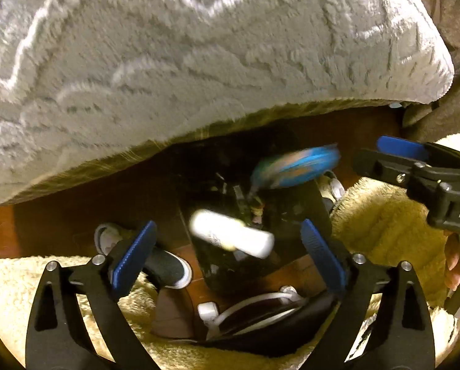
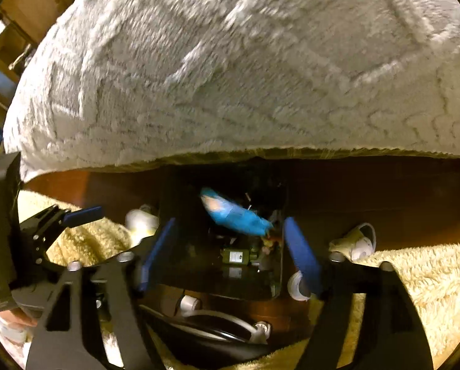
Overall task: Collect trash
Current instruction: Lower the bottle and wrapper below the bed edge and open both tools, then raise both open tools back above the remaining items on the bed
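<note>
Both your left gripper [image 1: 226, 252] and right gripper [image 2: 230, 252] have jaws wide apart, empty, above the black bin [image 1: 230, 265] where a blurred blue wrapper [image 1: 294, 166] and white tube [image 1: 233, 237] show

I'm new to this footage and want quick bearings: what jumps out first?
A big shaggy white blanket fills the upper half of both views. Below it, over a dark bin, a blurred blue wrapper and a white piece show between open jaws.

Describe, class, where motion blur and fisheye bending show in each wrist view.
Left wrist view: the white piece and blue wrapper over the black bin are smeared; the grey blanket edge bows. Right wrist view: the blue wrapper streaks, the blanket bulges, corners go dark.
</note>
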Tool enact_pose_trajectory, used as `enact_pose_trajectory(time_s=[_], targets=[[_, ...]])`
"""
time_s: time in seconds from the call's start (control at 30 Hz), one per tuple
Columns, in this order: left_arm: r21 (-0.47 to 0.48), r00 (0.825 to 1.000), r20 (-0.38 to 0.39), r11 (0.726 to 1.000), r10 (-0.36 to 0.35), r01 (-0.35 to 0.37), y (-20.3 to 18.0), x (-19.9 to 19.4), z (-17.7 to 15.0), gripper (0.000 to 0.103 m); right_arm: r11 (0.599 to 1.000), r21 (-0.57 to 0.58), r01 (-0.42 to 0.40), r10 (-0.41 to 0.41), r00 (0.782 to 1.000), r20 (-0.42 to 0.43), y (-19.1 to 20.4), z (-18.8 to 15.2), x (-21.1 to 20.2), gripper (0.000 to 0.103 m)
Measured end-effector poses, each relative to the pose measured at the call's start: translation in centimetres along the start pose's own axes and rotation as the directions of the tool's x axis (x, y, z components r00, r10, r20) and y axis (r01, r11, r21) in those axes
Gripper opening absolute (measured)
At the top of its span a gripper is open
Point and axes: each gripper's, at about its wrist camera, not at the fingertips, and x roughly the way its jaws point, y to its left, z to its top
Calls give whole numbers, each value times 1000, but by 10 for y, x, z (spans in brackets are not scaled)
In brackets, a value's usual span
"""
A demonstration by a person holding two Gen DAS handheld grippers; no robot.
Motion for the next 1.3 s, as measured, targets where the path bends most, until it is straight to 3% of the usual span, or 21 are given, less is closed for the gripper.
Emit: enact_pose_trajectory(time_s=[0.33,0.5,0.77,1.03,1.3], targets=[[-11,995,100,1000,30,-29,4,-42,14,95,1000,21,1,-2,997,72,-12,14,-36,94],[-27,984,175,1000,19,-15,9,-71,23,95,999,30,-40,36,991,129,-13,25,-62,94],[-31,958,283,999,43,-36,19,-118,49,95,999,-28,46,-36,955,296,-4,54,-118,96],[-11,935,343,996,90,-92,26,-145,100,95,995,-35,98,-77,924,375,-15,110,-145,97],[-21,909,400,993,115,-116,32,-147,160,95,989,2,150,-138,903,406,-25,178,-130,97]])
